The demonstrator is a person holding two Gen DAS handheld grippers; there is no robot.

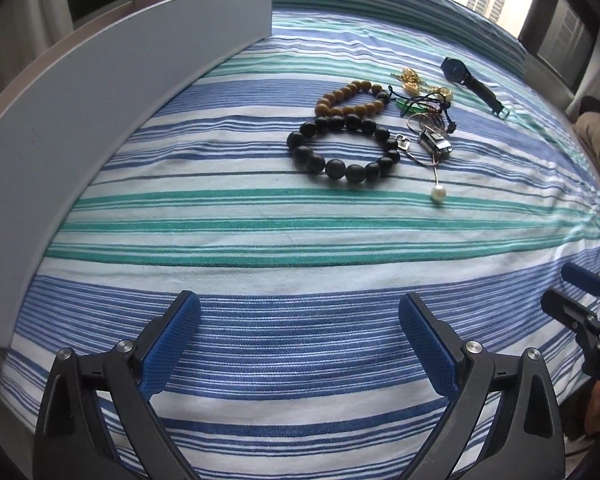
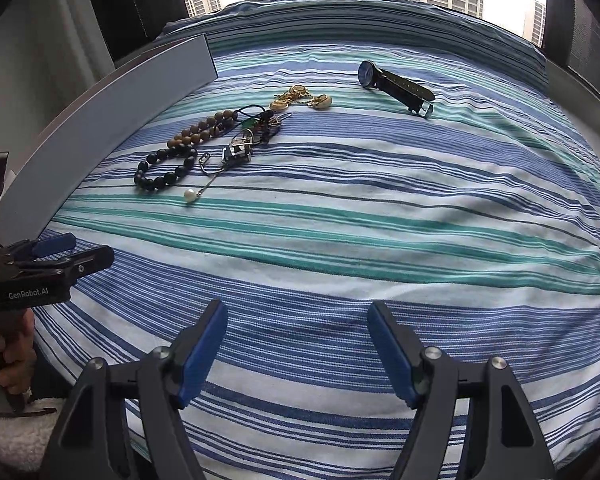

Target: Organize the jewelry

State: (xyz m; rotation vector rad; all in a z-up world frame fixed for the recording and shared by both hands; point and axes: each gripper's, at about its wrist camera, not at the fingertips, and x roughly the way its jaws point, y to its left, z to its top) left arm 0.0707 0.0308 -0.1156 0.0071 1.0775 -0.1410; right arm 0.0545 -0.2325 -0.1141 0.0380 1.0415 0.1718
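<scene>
Striped cloth lay bare beneath my left claw and right claw, both spread wide and empty (nothing chosen yet); the jewelry sat heaped ahead, beside the gray box probably meant for it.

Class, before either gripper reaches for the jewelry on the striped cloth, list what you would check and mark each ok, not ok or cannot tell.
1. Left gripper open and empty: ok.
2. Right gripper open and empty: ok.
3. Watch lies apart from the pile: ok.
4. Black bead bracelet free of the brown bead bracelet: not ok, they touch.
5. Pearl pin free of the keyring tangle: cannot tell.
6. Grey box open to receive items: cannot tell.
</scene>
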